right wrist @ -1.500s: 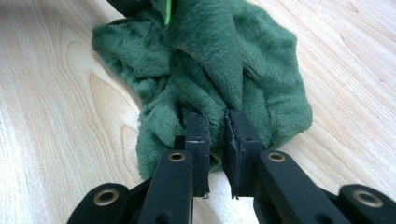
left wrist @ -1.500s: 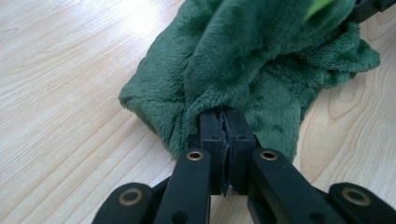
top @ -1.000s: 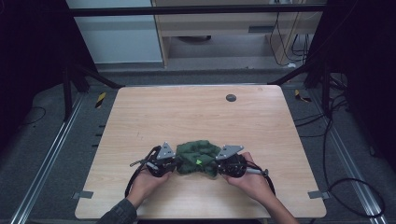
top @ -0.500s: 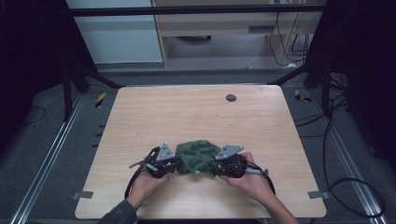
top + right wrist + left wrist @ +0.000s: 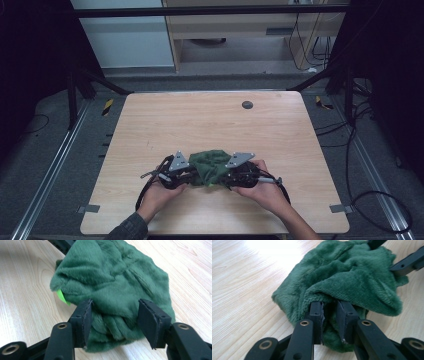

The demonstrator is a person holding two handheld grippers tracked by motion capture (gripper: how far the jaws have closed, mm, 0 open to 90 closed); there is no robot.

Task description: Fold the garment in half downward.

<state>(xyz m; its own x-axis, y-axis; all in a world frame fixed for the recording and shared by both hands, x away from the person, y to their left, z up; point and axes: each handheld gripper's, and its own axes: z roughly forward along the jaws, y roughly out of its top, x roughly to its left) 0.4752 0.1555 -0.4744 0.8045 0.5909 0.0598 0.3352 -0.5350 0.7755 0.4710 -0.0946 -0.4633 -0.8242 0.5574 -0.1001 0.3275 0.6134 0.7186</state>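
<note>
My left gripper (image 5: pixel 329 312) parts narrowly, my right gripper (image 5: pixel 113 315) wider, both opening around one green cloth (image 5: pixel 210 166) at six o'clock.

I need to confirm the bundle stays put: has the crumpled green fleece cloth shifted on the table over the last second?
No. The crumpled green fleece cloth lies in the same spot, judged against the dark round disc.

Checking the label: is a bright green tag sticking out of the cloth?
Yes, a bright green tag pokes out at the green cloth's left edge.
</note>
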